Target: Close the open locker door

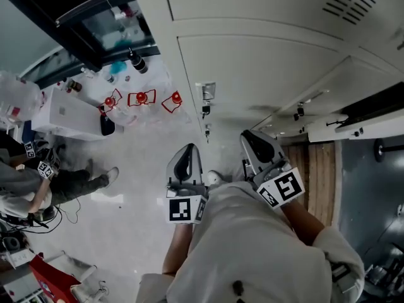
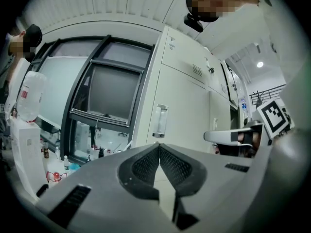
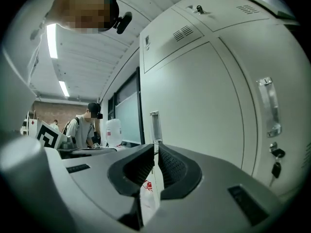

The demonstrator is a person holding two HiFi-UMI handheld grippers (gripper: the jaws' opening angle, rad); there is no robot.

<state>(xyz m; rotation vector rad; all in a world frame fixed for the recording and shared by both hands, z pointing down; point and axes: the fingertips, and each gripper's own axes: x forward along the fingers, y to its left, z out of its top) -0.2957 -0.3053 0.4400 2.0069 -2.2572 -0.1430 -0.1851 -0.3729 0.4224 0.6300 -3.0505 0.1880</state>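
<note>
Your left claw (image 2: 159, 149) clenched on nothing, your right claw (image 3: 155, 149) clenched also and empty, a locker handle (image 3: 154, 126) just ahead of its tips, keys (image 3: 276, 155) hanging more to its right, the open locker door (image 1: 353, 124) farther right, apart, not touched.

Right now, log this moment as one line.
left tool: shut, empty | right tool: shut, empty | both face lockers | locker handle ahead of right tool

Lockers (image 1: 265, 62) look like smooth matt painted metal, the handle (image 3: 270, 108) on them is clear shiny plastic, and the floor (image 1: 145, 188) below them is pale and glossy.
</note>
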